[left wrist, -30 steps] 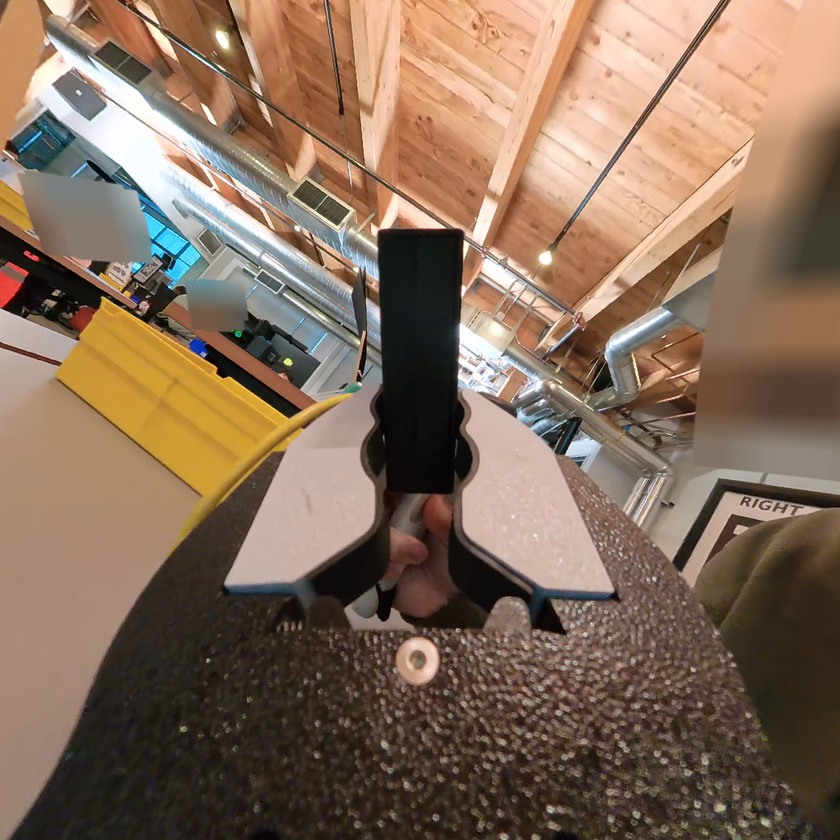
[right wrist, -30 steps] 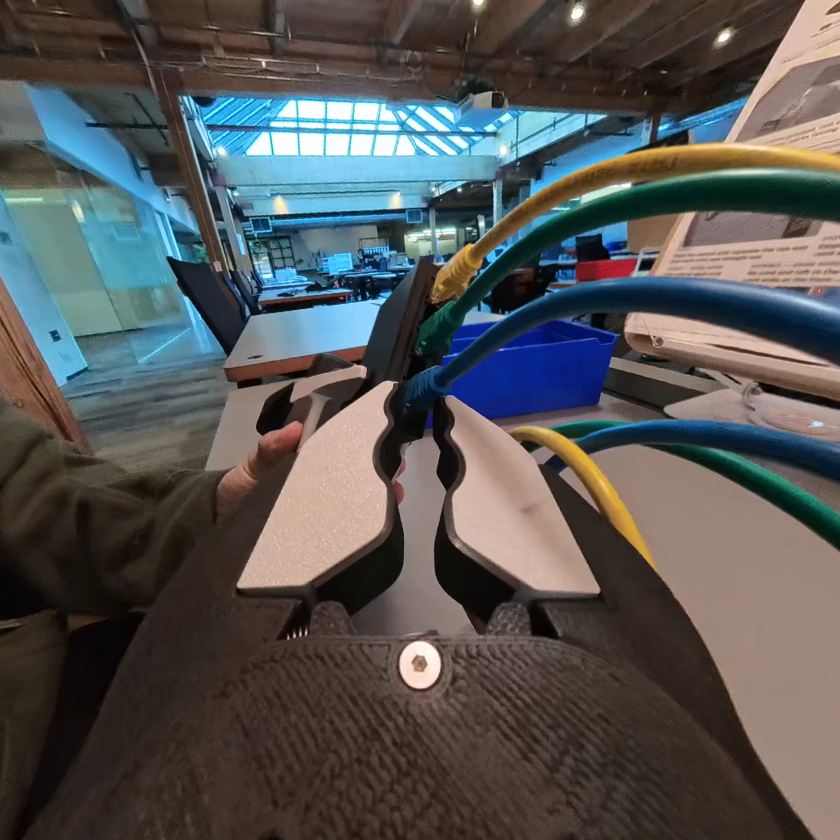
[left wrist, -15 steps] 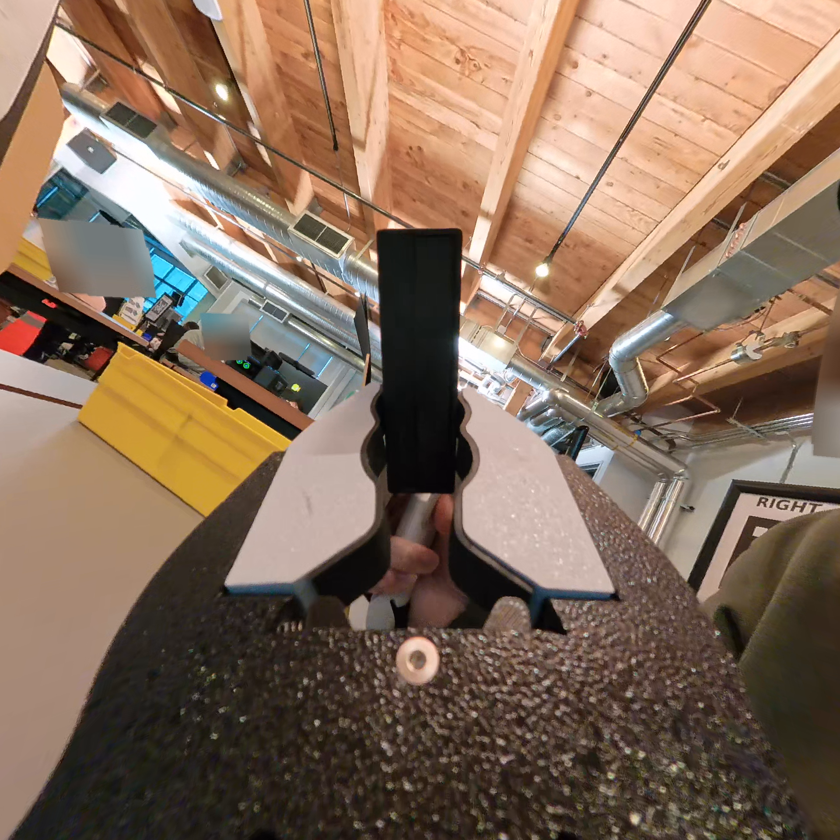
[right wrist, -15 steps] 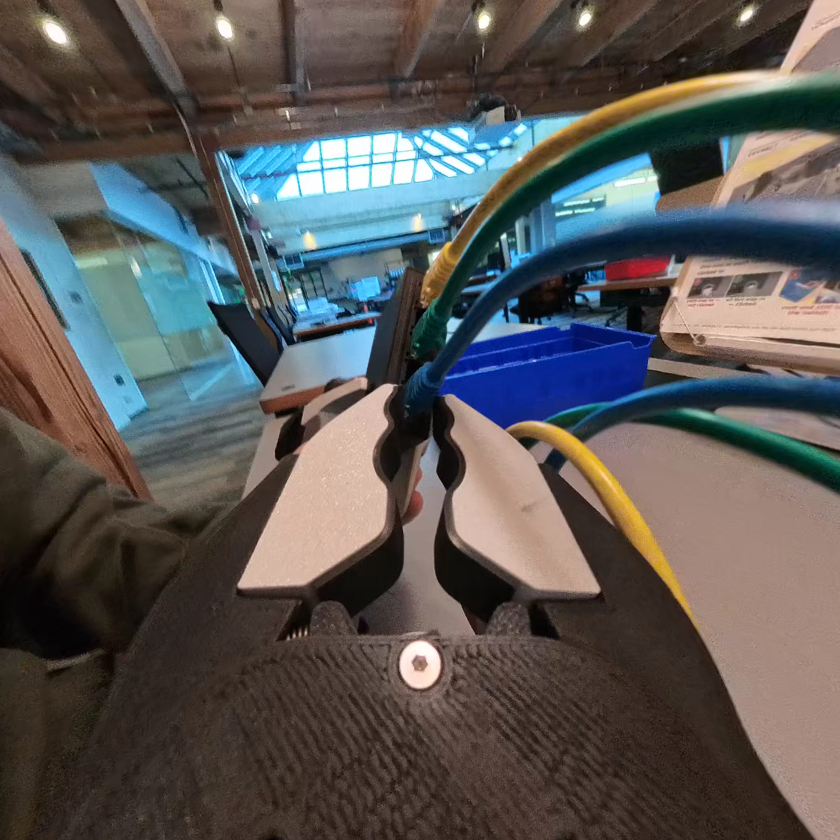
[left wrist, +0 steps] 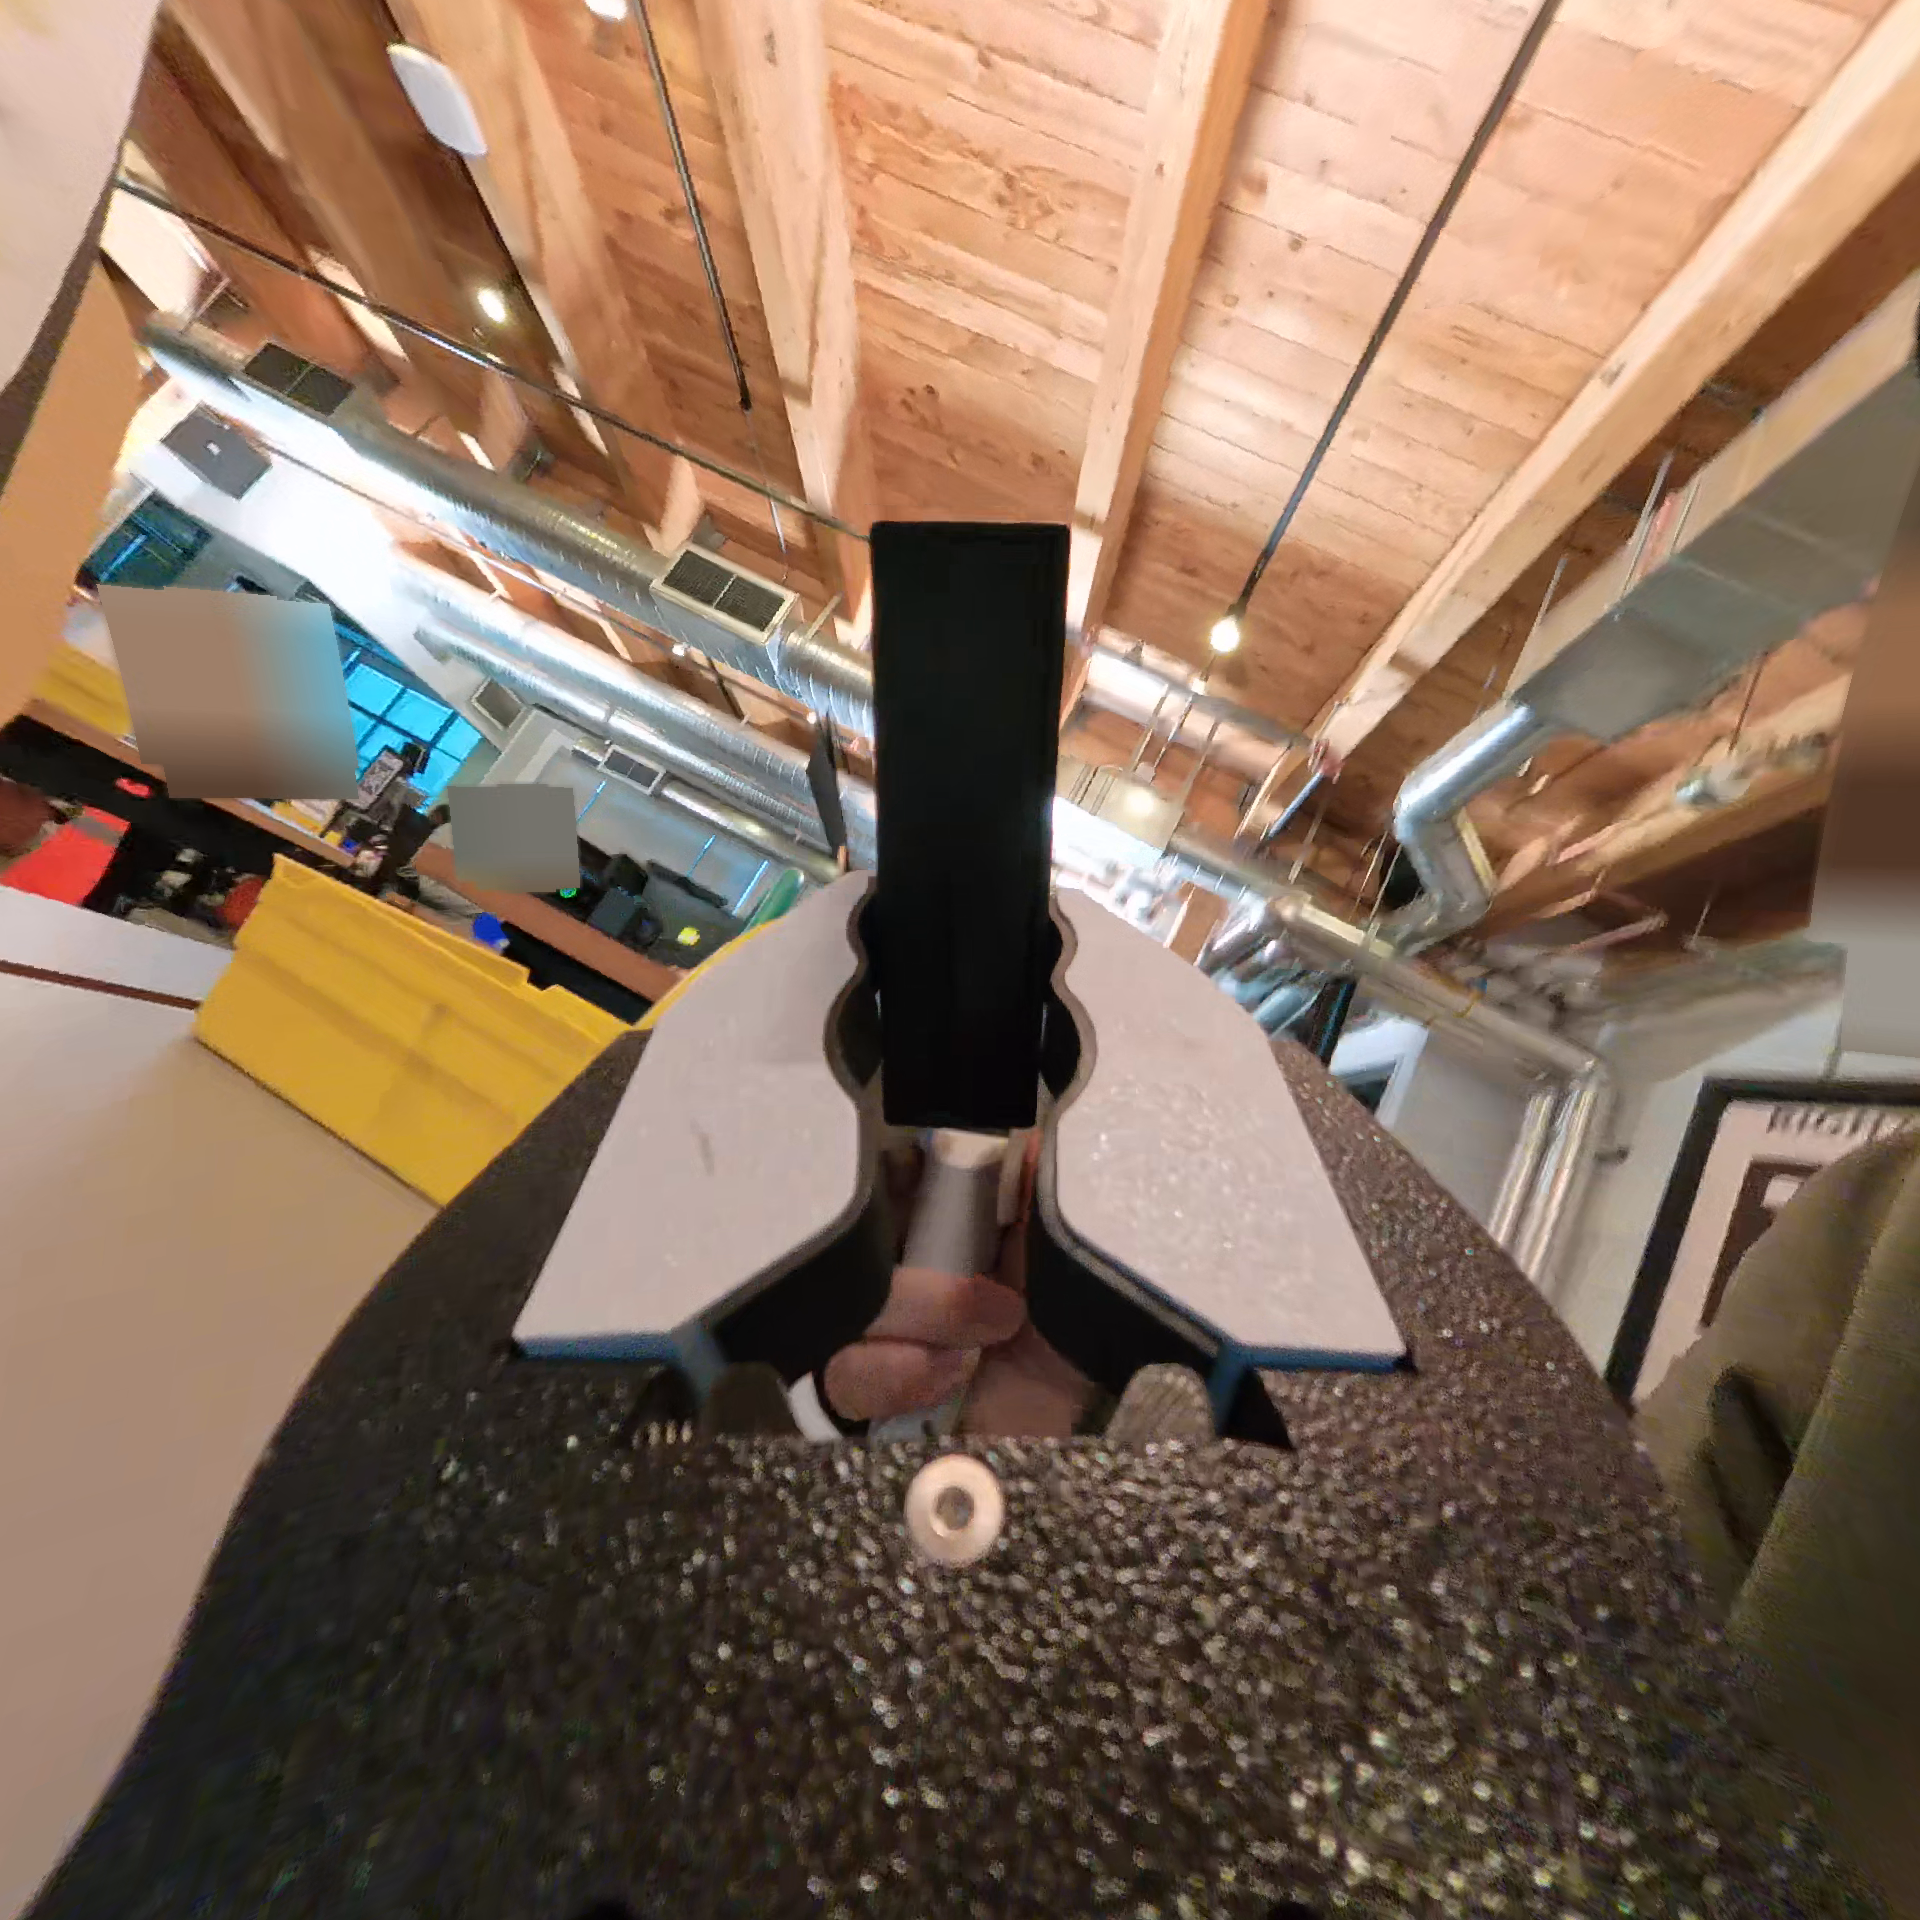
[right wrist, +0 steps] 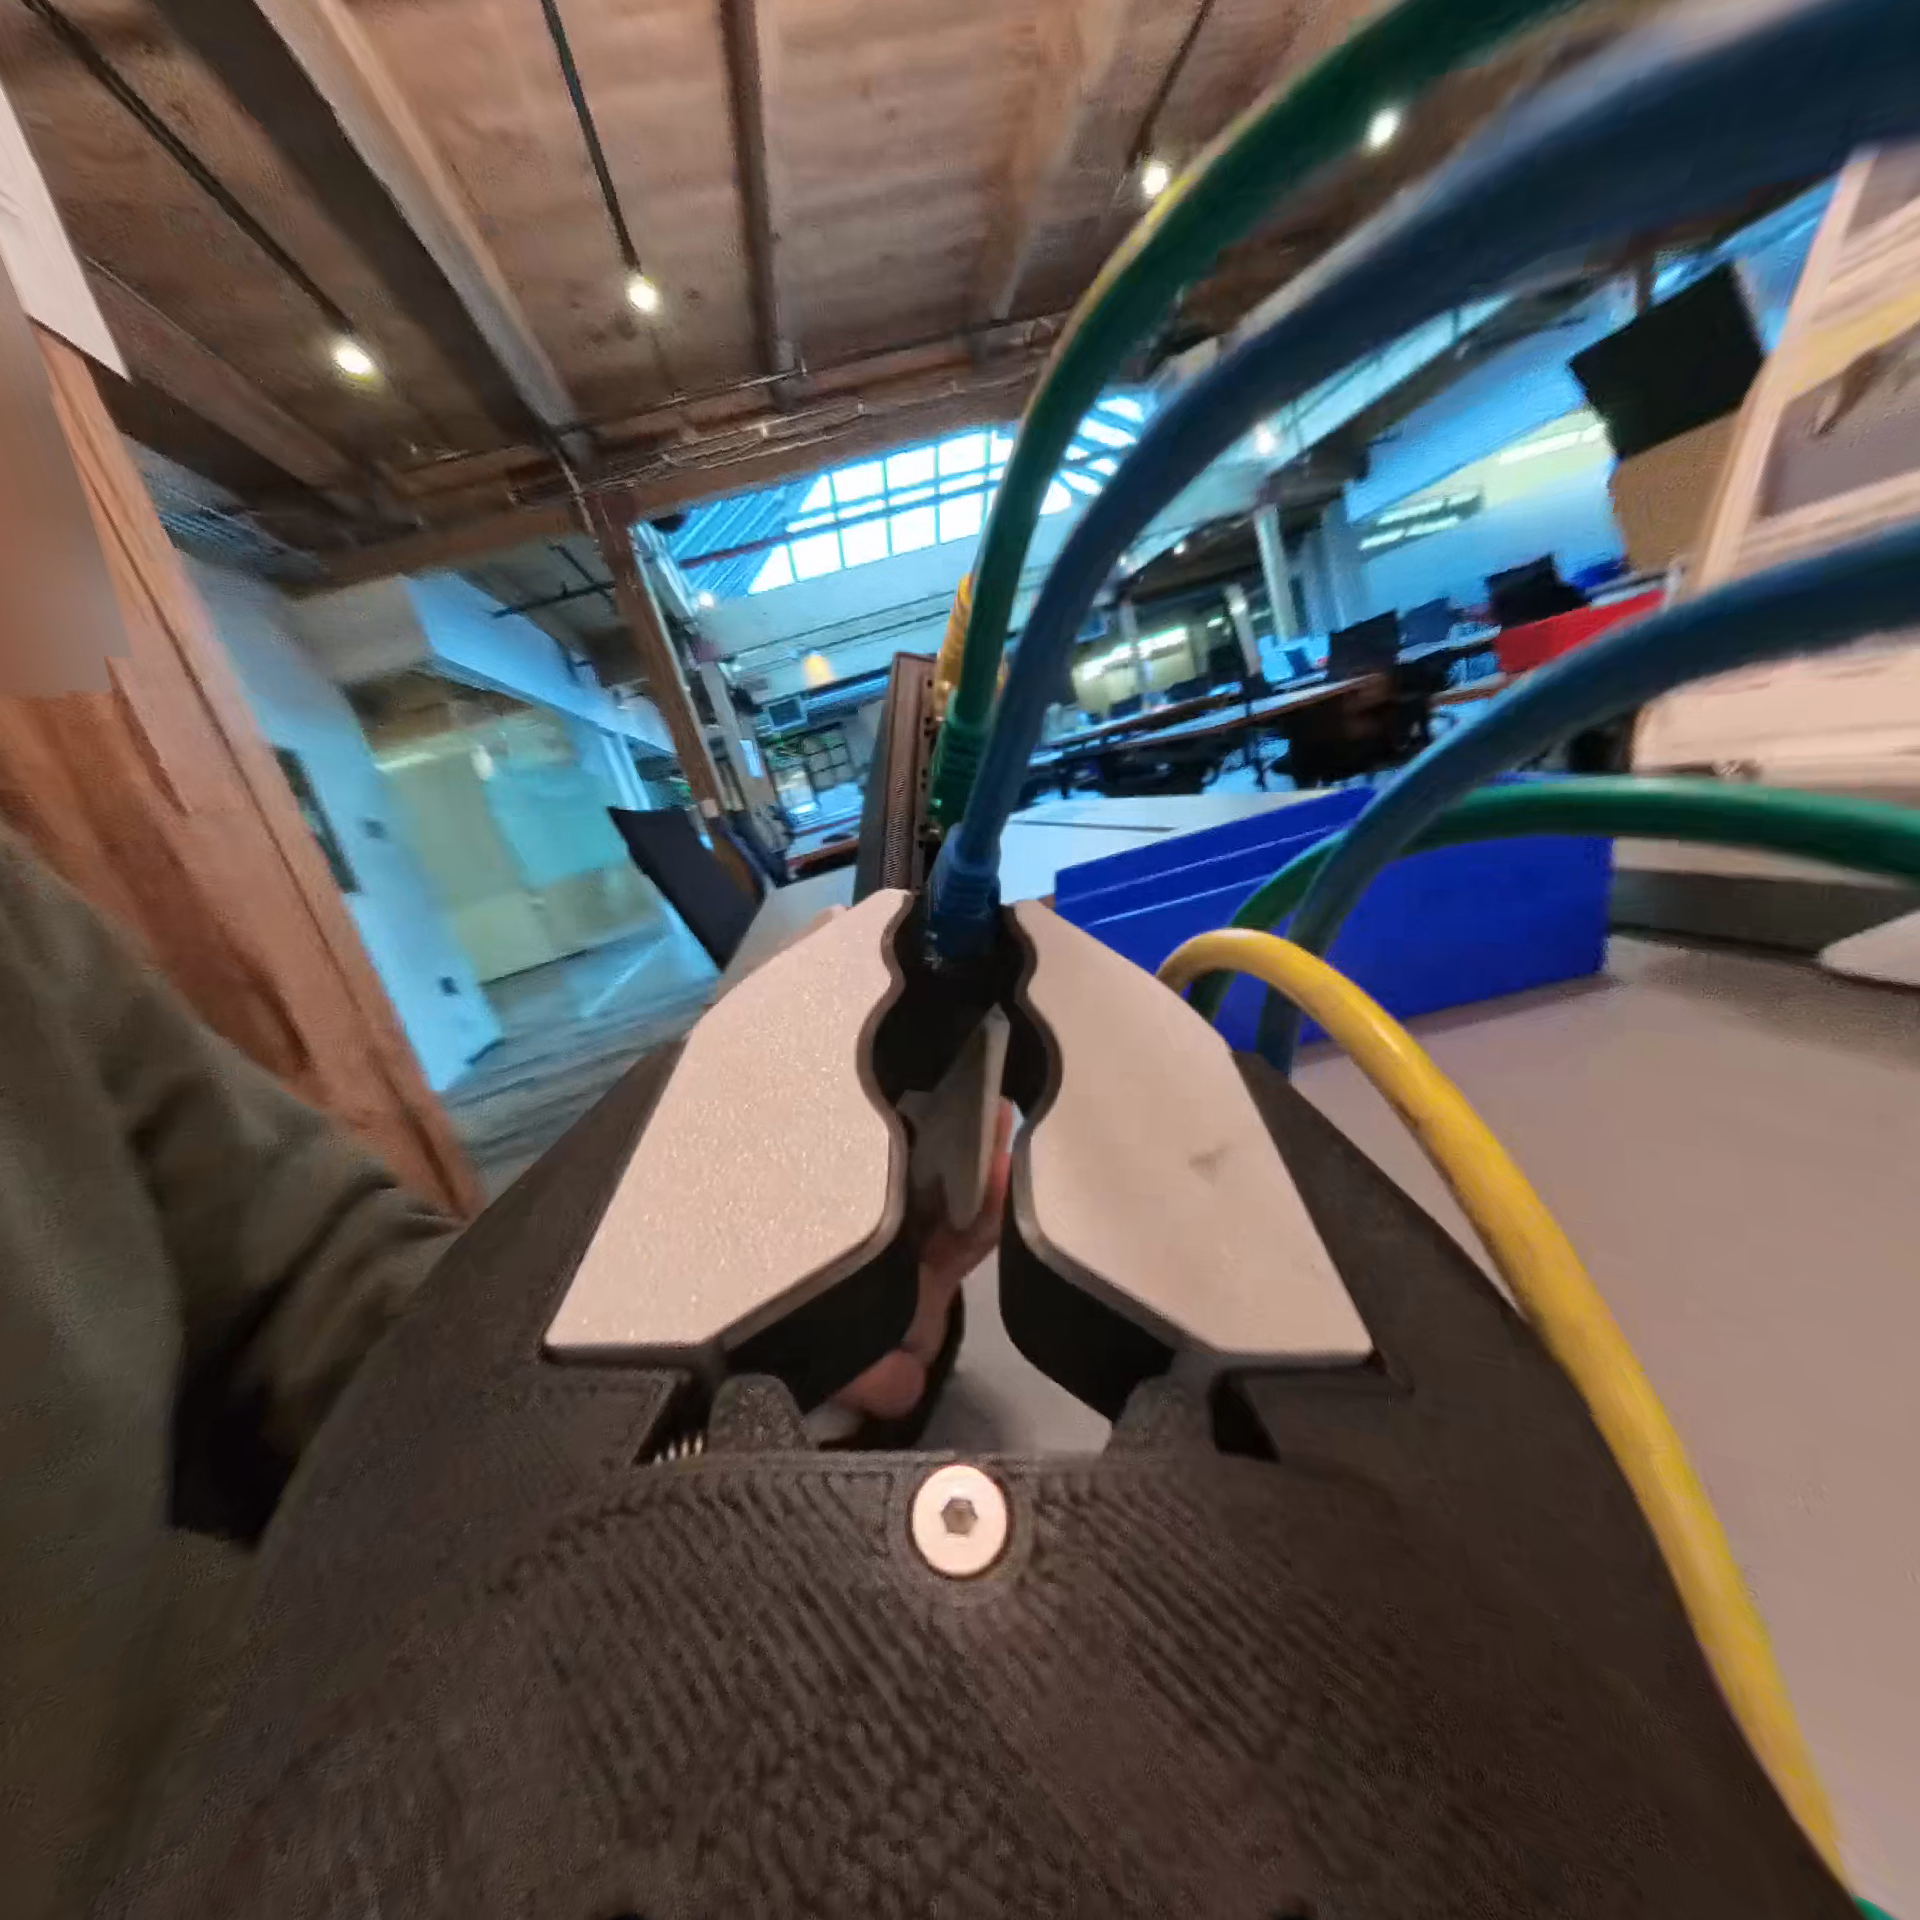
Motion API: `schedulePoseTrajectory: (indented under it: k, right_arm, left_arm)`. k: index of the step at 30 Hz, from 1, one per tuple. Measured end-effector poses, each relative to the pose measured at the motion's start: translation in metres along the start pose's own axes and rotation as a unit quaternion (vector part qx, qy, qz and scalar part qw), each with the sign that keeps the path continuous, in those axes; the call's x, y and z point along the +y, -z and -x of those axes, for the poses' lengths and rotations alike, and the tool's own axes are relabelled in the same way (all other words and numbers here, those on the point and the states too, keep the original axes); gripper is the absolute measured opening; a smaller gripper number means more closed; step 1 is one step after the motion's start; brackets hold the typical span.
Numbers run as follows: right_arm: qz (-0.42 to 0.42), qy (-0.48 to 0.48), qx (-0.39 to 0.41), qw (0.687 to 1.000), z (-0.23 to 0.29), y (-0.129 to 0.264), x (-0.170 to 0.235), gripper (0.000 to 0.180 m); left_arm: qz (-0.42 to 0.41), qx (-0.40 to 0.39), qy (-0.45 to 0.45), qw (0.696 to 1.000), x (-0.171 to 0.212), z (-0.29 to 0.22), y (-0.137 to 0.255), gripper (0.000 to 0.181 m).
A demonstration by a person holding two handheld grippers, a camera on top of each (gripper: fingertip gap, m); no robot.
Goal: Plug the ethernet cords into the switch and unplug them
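My left gripper [left wrist: 961, 920] is shut on the lower end of the black switch [left wrist: 966, 779] and holds it upright in the left wrist view. In the right wrist view the switch [right wrist: 896, 769] shows edge-on, with a yellow plug [right wrist: 952, 634], a green plug [right wrist: 954, 753] and a blue plug [right wrist: 961, 894] seated in it in a row. My right gripper [right wrist: 958, 914] is shut on the blue plug, right at the switch's face. The blue cord [right wrist: 1195, 395] and green cord [right wrist: 1039, 416] arch up and off to the right. The port faces are hidden.
A yellow bin [left wrist: 384, 997] stands on the table on the left. A blue bin [right wrist: 1403, 914] stands beyond the grey table [right wrist: 1662, 1195]. Loose yellow [right wrist: 1507, 1247], green [right wrist: 1662, 821] and blue [right wrist: 1558, 707] cords loop on the right. A sleeve [right wrist: 125, 1195] is on the left.
Both views have tilted upward, showing more ceiling. The switch has turned more edge-on to the right gripper and the cords now arch steeply overhead. Both grips are unchanged.
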State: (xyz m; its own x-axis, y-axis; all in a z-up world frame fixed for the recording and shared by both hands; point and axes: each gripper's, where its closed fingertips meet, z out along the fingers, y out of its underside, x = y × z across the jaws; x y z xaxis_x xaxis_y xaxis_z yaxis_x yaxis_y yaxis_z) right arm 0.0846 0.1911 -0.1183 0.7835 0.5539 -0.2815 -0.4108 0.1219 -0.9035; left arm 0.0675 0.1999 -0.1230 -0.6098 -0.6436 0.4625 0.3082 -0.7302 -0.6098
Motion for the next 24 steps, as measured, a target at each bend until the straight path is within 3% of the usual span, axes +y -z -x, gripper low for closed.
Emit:
schedulePoseTrajectory:
  k: [8, 24]
  right_arm:
    - [-0.111, 0.033, 0.009, 0.993, 0.015, -0.002, -0.011, 0.014]
    - [-0.155, 0.000, -0.009, 0.988, 0.017, 0.000, -0.014, 0.014]
  left_arm:
    - [0.002, 0.034, -0.051, 0.998, -0.006, -0.017, -0.004, 0.027]
    - [0.010, 0.037, -0.067, 0.997, -0.001, -0.019, -0.004, 0.027]
